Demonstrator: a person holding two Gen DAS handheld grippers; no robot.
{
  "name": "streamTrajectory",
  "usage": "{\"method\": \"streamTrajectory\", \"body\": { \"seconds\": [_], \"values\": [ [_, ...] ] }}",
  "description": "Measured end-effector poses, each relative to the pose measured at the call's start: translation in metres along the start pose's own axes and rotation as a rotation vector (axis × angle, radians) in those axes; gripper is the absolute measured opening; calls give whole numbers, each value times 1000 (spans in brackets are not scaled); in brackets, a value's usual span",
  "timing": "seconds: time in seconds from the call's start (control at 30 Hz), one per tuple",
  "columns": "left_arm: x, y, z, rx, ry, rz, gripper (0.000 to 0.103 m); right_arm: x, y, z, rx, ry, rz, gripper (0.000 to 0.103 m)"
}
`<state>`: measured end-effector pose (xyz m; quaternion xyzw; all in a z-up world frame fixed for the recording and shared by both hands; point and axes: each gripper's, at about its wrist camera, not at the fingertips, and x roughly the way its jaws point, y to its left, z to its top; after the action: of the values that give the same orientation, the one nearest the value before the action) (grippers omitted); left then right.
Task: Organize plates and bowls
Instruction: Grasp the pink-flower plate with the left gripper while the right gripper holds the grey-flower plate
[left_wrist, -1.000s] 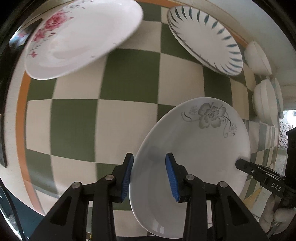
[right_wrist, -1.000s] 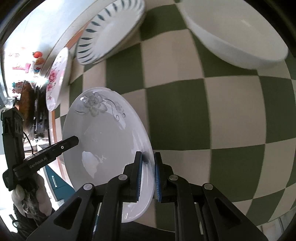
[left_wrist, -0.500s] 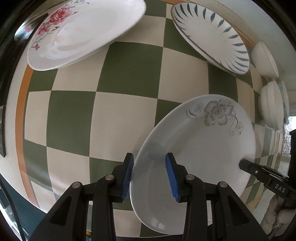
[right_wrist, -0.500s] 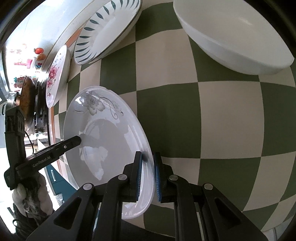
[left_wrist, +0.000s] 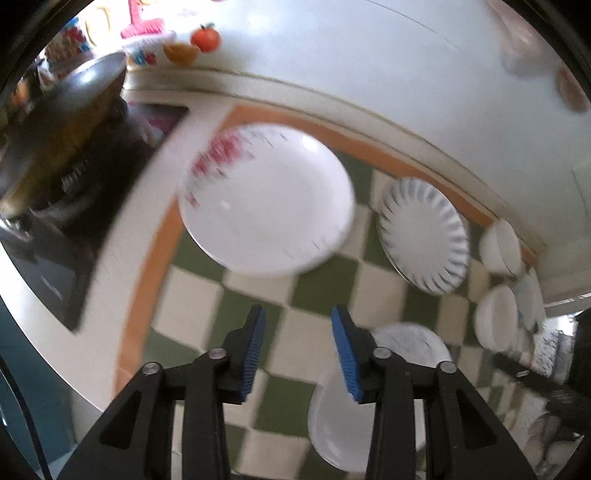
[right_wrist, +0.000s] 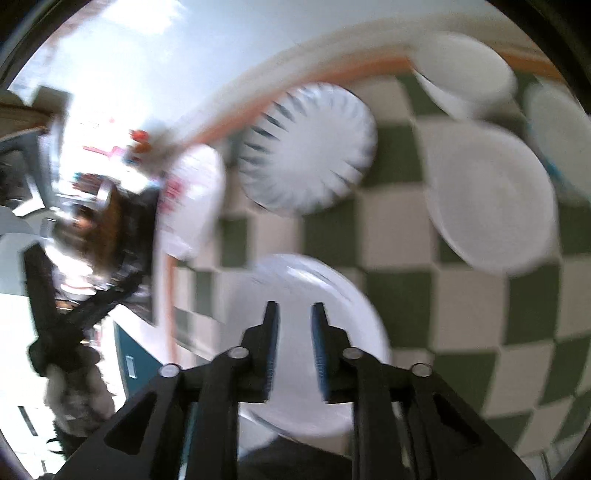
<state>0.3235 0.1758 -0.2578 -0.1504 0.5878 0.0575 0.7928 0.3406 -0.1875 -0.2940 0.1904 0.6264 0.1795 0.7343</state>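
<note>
There are three plates on the green and cream checked cloth (left_wrist: 325, 291); one is the plate with pink flowers (left_wrist: 266, 199); one is the plate with dark stripes round its edge (left_wrist: 423, 234); one is the plate with a grey flower (right_wrist: 306, 332), which lies down near the bottom of both views. There are at least three white bowls; the right wrist view shows a big one (right_wrist: 491, 199), one behind it (right_wrist: 465, 74), and one with a blue line at the far right edge (right_wrist: 561, 136); it is too blurry to count more. There are two grippers; the left gripper (left_wrist: 298, 350) and the right gripper (right_wrist: 293, 349). There is one dark pan (left_wrist: 62, 122) at the left.
</note>
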Motion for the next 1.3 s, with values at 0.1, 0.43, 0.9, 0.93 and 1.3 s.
{"method": "streamTrajectory", "body": {
  "seconds": [0.1, 0.43, 0.9, 0.93, 1.3],
  "values": [
    [14, 25, 26, -33, 21, 5, 38, 5, 38, 25, -86, -132, -18, 53],
    [98, 110, 86, -150, 154, -3, 38, 147, 118, 124, -196, 79, -56, 53],
    [150, 126, 106, -136, 226, -39, 24, 250, 110, 193, -115, 276, -75, 10],
    [152, 127, 107, -134, 224, -39, 23, 250, 110, 193, -124, 272, -77, 10],
    [129, 111, 93, -94, 177, -30, 22, 221, 113, 177, -197, 233, -93, 8]
  ]
}}
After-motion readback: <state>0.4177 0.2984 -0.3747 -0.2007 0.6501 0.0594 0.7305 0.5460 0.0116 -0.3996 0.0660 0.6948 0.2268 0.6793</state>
